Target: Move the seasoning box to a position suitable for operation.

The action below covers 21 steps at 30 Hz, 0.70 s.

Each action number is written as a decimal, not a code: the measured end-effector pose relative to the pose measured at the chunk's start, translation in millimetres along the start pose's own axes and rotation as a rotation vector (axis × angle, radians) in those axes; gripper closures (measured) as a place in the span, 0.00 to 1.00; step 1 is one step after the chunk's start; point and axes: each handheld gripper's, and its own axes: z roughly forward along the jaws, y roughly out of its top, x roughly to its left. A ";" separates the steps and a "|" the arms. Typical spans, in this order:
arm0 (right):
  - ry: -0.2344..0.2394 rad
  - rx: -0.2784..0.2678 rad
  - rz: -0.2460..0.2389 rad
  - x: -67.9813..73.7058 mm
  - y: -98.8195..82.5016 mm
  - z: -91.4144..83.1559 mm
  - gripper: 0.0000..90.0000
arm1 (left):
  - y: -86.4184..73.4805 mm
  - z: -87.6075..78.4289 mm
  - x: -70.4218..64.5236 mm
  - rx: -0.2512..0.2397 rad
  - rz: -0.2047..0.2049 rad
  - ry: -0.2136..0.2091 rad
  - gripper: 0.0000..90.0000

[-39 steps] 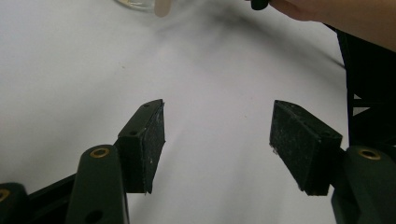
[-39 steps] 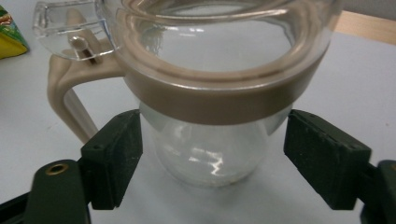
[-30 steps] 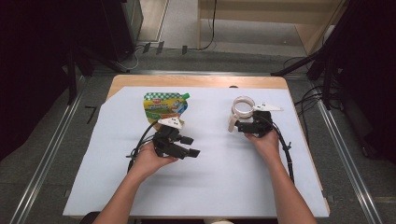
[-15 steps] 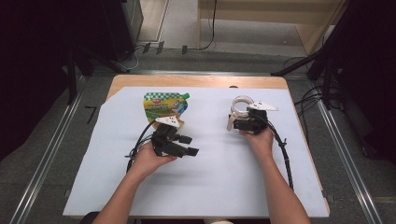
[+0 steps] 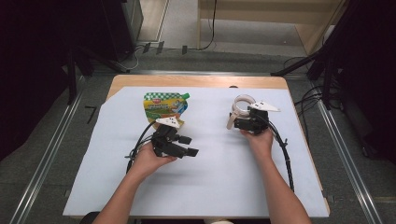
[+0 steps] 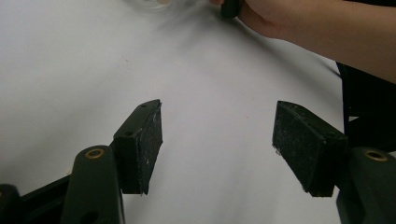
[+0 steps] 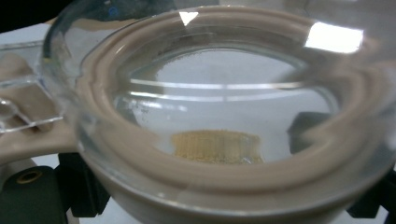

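1. Jar (image 7: 224, 126), clear glass with a beige seal ring and a clip lid, sits at the right rear of the bench (image 5: 210, 186), held in the right gripper (image 5: 239, 122).
2. Its jaws look clamped on the jar's sides, probably to steady it; a patch of tan grains lies inside.
3. Pouch (image 5: 165, 106), green and yellow, lies flat at the left rear.
4. Left gripper (image 5: 186, 145) rests just before the pouch, jaws apart and empty over white cloth, likely waiting to fetch it.
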 end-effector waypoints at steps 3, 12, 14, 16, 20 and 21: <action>0.010 -0.004 0.000 1.7 1.2 -2.2 0.13 | 0.0 -0.5 0.2 -0.003 0.002 0.004 0.37; 0.036 0.012 -0.045 12.4 5.0 -25.6 0.13 | 0.0 -1.7 1.0 -0.010 0.007 0.020 0.37; 0.037 0.004 -0.062 15.8 3.8 -32.4 0.13 | 0.3 -1.5 1.1 -0.007 -0.004 0.009 0.37; 0.042 0.003 -0.068 16.9 2.6 -35.5 0.13 | 0.5 -1.5 1.1 -0.009 -0.008 0.004 0.38; 0.068 0.037 -0.070 24.6 -4.0 -47.7 0.13 | 0.7 -2.1 0.9 -0.005 0.005 0.013 0.38; 0.078 0.043 -0.074 26.2 -5.0 -50.1 0.13 | 0.7 -2.3 0.8 -0.005 0.005 0.015 0.38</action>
